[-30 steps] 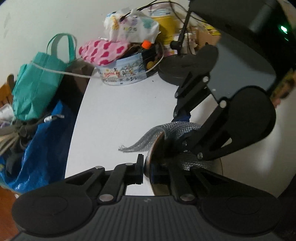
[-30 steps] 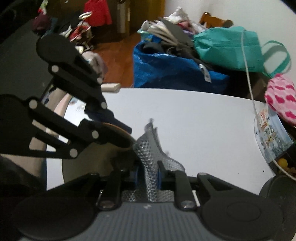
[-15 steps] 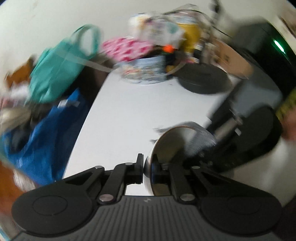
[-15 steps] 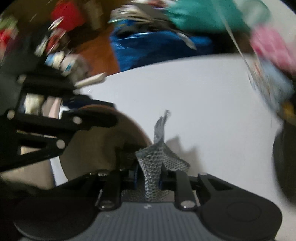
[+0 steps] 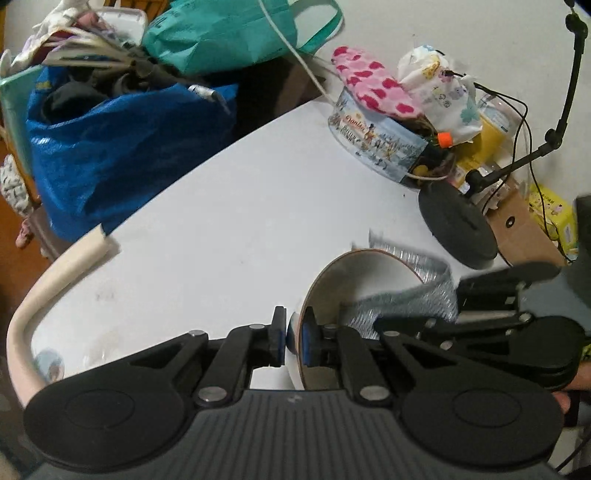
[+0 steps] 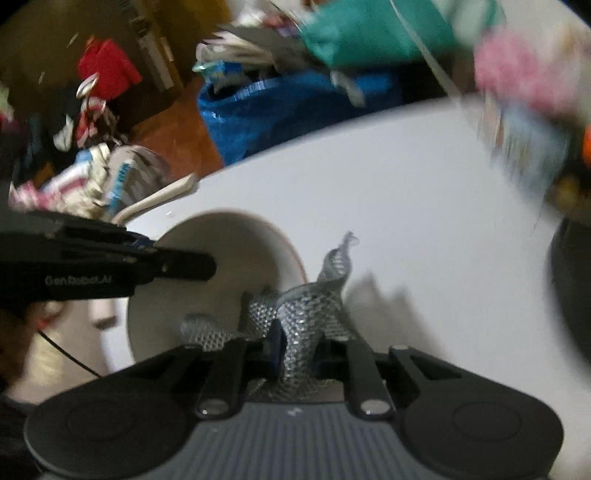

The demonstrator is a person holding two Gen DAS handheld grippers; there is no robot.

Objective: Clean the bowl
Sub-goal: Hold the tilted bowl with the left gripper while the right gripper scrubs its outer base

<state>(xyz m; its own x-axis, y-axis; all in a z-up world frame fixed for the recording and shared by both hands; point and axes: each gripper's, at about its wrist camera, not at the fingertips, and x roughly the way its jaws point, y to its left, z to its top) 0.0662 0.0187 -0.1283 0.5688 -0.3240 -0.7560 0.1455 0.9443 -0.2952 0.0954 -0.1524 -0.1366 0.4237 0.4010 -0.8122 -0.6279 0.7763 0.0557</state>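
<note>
Gripping the rim of the bowl (image 5: 364, 280) hard, the left gripper (image 5: 292, 341) has its jaws pinched on the bowl's edge, one blue pad outside, one inside, and the bowl is tipped up on its side over the white desk (image 5: 229, 229), its pale inside facing the other tool. In the right wrist view the same bowl (image 6: 229, 266) sits low and left, brown rim showing, with the left gripper's black arm reaching across it. The right gripper (image 6: 295, 349) has a silver mesh scrubbing cloth (image 6: 306, 314) between its jaws, and those jaws are closing on it; the pads press the mesh, which bunches up and stands in a twisted tail above them. Part of the mesh drapes over the bowl's near rim and into its hollow. From the left wrist view the mesh cloth (image 5: 413, 291) spills out of the bowl's open side toward the right gripper's black linkage. Further back on the desk: a round printed tin (image 5: 376, 136) with a pink heart-pattern cloth (image 5: 373, 88) on top, and a black round stand base (image 5: 458, 229) near the bowl. Off the desk's far edge sit a blue bag (image 5: 122, 147) and a teal bag (image 5: 236, 33). The right wrist picture is blurred at its edges.
</note>
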